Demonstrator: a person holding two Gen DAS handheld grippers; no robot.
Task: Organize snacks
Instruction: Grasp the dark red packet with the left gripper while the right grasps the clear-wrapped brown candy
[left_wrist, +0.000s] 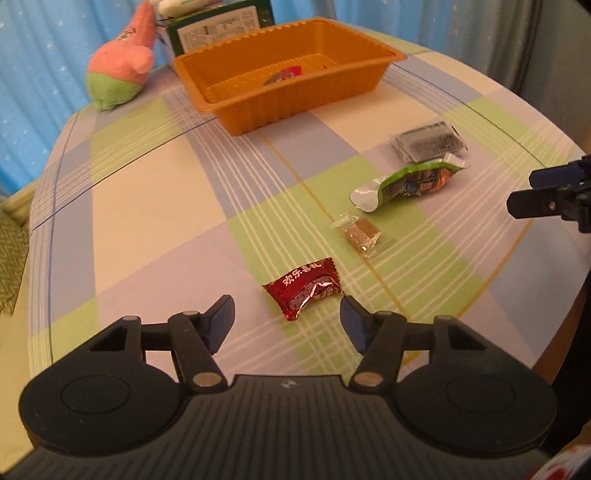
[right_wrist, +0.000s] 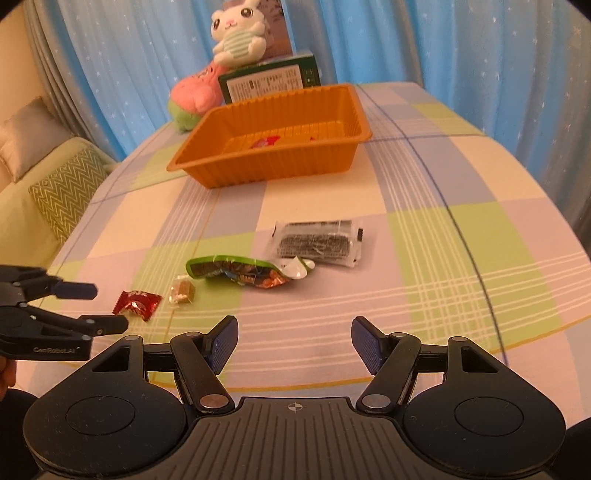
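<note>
one red candy wrapper (left_wrist: 303, 288) lies just ahead of the half-open, empty left claw (left_wrist: 287, 314) near the table's (left_wrist: 147, 206) front edge, long axis slanted across its gap, nearer than the open, empty right claw (right_wrist: 294, 343).

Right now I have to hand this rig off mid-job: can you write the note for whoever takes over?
Left gripper: open, holding nothing, low over the red candy, which lies just ahead of it.
Right gripper: open, holding nothing, above bare tablecloth.
On the table: red candy, small brown candy, green packet, dark clear packet.
Done: at least one red-wrapped snack already lies in the orange tray.
Left: four snacks to go in the tray; the red candy looks like the next pick.
</note>
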